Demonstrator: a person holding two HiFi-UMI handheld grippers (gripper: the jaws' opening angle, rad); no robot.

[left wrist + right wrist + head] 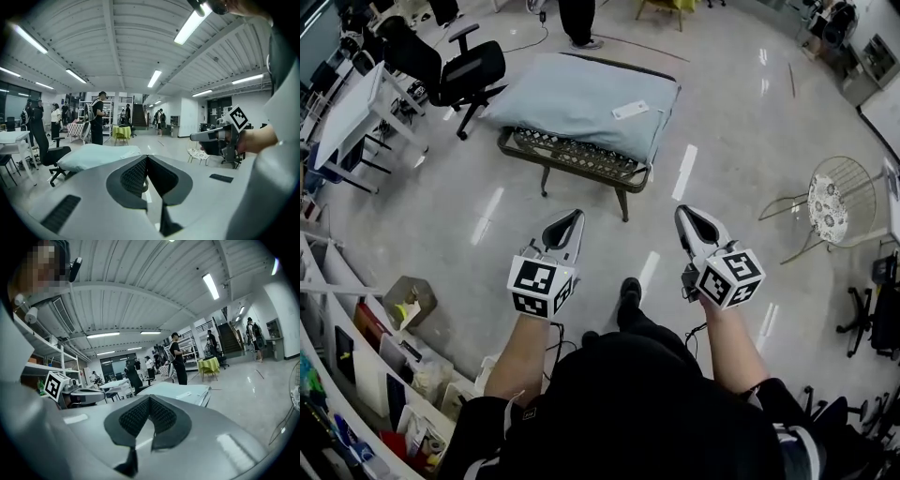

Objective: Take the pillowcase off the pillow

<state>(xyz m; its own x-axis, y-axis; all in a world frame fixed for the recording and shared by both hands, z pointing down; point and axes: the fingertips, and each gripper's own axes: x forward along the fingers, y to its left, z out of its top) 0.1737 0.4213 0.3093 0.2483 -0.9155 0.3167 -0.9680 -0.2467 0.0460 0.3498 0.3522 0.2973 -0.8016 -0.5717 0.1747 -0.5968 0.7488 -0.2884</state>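
Head view, forearms (522, 349) forward side by side, left tool (577, 216) and right tool (681, 212) pressed together, empty

Open floor (609, 239) before the bench (581, 161)
The pillow (572, 98) fills the bench top; an office chair (464, 70) stands just beside its left end, a wire chair (834, 202) well off to its right.

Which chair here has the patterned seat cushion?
The thin wire-framed chair on the right; the office chair by the pillow is plain black.
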